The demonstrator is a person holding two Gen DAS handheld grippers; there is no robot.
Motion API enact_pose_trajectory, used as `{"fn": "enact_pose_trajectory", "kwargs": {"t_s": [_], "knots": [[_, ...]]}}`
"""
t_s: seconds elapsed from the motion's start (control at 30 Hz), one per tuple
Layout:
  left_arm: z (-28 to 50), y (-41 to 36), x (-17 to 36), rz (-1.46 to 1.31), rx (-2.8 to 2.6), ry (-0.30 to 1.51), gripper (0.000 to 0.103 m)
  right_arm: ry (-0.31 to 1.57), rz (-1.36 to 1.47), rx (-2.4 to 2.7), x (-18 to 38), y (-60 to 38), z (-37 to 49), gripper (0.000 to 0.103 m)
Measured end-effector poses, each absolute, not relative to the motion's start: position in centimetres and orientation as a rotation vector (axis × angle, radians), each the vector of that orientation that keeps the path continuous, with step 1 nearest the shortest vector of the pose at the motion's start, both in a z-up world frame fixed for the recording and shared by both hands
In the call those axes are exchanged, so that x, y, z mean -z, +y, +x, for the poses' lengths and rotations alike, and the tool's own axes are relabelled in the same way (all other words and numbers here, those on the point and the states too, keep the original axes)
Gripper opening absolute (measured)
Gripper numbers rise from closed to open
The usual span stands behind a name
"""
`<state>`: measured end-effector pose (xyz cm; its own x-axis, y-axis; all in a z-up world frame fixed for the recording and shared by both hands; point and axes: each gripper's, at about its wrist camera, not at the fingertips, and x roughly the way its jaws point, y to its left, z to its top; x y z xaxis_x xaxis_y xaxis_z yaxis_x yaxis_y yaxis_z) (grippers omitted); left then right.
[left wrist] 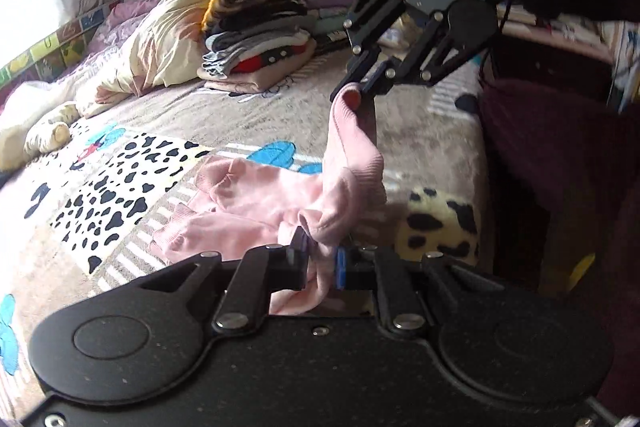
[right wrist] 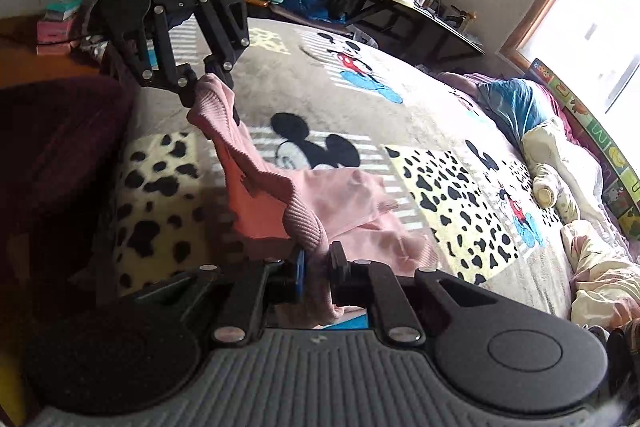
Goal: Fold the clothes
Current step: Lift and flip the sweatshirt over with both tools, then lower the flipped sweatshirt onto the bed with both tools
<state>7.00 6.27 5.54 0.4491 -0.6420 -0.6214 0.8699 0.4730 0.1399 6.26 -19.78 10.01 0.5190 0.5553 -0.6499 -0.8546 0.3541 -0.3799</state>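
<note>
A pink garment [left wrist: 256,203] is pinched at its ribbed edge by the left gripper [left wrist: 320,263] and right gripper [right wrist: 316,267], mid-frame, crumpled, while folded stacks [left wrist: 260,31] sit upper centre.

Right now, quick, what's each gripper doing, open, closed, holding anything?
Left gripper: closed on the pink garment.
Right gripper: closed on the same pink garment, at another edge.

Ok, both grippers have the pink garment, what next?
Probably draw the two apart to stretch the edge: left gripper and right gripper each pinch the pink ribbed knit garment, which sags between them and lies bunched on the patterned blanket.
</note>
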Motion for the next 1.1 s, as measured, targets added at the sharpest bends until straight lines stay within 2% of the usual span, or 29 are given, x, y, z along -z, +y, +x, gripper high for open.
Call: {"fn": "enact_pose_trajectory", "kwargs": {"t_s": [0.1, 0.33, 0.63, 0.73, 0.77, 0.83, 0.87, 0.9, 1.0, 1.1], "knots": [[12.2, 7.3, -6.2, 0.324, 0.983, 0.583, 0.011, 0.503, -0.686, -0.955, -10.9, -19.7, 11.3, 0.014], [21.9, 9.0, -4.1, 0.013, 0.933, 0.688, 0.011, 0.636, -0.462, -0.925, -8.7, -19.6, 21.8, 0.014], [28.4, 11.2, 0.8, -0.272, 0.826, 0.814, 0.011, 0.797, -0.187, -0.867, -3.6, -20.3, 30.7, 0.014], [29.0, 11.5, 2.6, -0.338, 0.75, 0.868, 0.011, 0.818, -0.035, -0.805, -1.6, -21.4, 32.2, 0.02], [29.1, 11.5, 3.2, -0.359, 0.731, 0.885, 0.011, 0.811, 0.035, -0.781, -1.1, -22.1, 32.5, 0.025], [28.6, 11.5, 3.3, -0.381, 0.68, 0.86, 0.021, 0.786, 0.175, -0.725, -0.4, -23.6, 32.7, 0.034], [28.2, 11.8, 3.2, -0.41, 0.646, 0.843, 0.031, 0.759, 0.231, -0.691, -0.4, -24.6, 32.4, 0.042], [27.8, 12.3, 3.1, -0.443, 0.599, 0.817, 0.044, 0.729, 0.278, -0.657, -0.4, -25.7, 31.9, 0.044], [25.9, 13.1, 1.9, -0.451, 0.473, 0.722, 0.046, 0.635, 0.364, -0.586, -0.5, -28.0, 29.7, 0.046], [22.6, 12.0, 0.1, -0.335, 0.463, 0.536, 0.045, 0.538, 0.31, -0.61, -0.5, -28.0, 25.9, 0.044]]}}
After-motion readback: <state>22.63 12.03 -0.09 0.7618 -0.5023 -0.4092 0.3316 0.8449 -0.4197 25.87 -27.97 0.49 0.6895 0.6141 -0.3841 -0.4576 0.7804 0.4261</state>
